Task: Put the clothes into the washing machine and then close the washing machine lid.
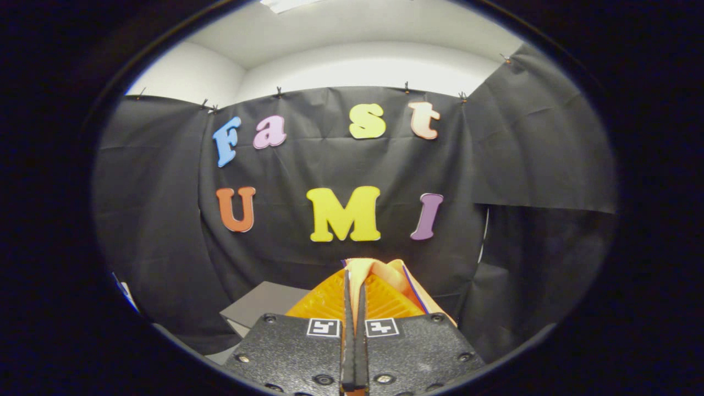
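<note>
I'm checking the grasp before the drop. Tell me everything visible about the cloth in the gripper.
The cloth is pale orange, soft fabric with a thin dark line along one edge. The gripper is shut on it: a thin fold is pinched between both orange fingers, bunching just above their tips and draping to one side, raised before the booth wall.

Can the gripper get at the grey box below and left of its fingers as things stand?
Probably not yet. The gripper is shut on a peach cloth, so its fingers are occupied, and it points at the booth wall, with the grey box low and off to the side.
</note>
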Available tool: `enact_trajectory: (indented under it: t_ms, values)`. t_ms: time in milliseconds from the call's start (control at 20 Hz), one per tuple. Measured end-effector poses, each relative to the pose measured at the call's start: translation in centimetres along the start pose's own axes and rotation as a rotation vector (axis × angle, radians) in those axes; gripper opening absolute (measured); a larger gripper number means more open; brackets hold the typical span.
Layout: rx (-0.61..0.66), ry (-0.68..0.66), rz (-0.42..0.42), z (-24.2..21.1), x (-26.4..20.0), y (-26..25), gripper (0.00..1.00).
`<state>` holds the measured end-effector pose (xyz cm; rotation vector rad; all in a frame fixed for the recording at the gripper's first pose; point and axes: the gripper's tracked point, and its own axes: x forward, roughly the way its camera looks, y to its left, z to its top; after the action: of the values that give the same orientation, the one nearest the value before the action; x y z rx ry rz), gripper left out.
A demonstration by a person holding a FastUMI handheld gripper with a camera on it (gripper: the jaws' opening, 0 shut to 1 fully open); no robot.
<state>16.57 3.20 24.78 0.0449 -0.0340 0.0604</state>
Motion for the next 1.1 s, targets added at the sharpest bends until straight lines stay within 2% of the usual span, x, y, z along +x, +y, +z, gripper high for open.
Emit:
enact_trajectory:
  t_ms: [250,550,850,1100]
  values:
    - [0.03,0.036,-0.027,-1.9,2.8,-5.9,0.04]
    - [0.086,0.113,-0.004,-5.4,10.2,-10.3,0.04]
    - [0.11,0.25,-0.006,-13.6,18.7,-12.2,0.04]
    - [0.135,0.394,-0.012,-21.4,23.5,-13.4,0.04]
